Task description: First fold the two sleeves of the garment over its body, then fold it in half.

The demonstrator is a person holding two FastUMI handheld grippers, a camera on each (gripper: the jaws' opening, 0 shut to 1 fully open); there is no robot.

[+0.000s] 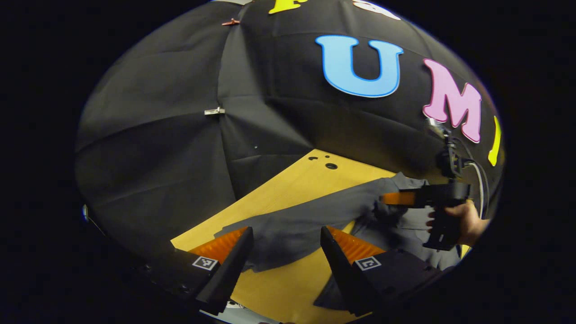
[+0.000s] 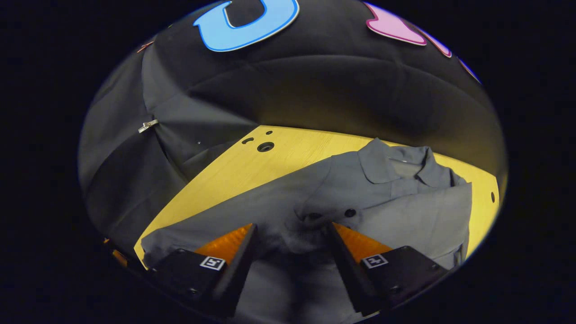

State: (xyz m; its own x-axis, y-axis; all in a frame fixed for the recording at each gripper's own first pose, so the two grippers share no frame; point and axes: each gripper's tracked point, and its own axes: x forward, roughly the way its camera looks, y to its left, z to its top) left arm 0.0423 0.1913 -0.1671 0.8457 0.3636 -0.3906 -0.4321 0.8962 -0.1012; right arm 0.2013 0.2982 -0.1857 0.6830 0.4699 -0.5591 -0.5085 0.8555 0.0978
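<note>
A grey shirt (image 2: 360, 202) is laid on the yellow table (image 2: 234, 173), collar (image 2: 396, 164) toward the booth wall. At the left, one sleeve (image 2: 216, 220) is seen stretched out flat across the table, away from the body; it is judged not yet folded. In the left gripper view, the left gripper (image 1: 285, 245) is held above this sleeve (image 1: 288, 225) with its fingers set wide apart; nothing is gripped between them, and whether the tips touch the cloth cannot be told. Toward the centre, in the right gripper view, the right gripper (image 2: 290, 245) is positioned over the shirt front near a button (image 2: 350, 212), fingers likewise wide, with a bunched ridge of cloth lying in the gap but not pressed from both sides. At the right, the far side of the shirt is seen lying over the body, so the second sleeve appears already folded in, though this is not certain. In the left gripper view, the right gripper (image 1: 396, 199) and the hand (image 1: 463, 220) holding it are shown farther off, above the shirt. The left sleeve fold and the final fold in half are judged to remain.
</note>
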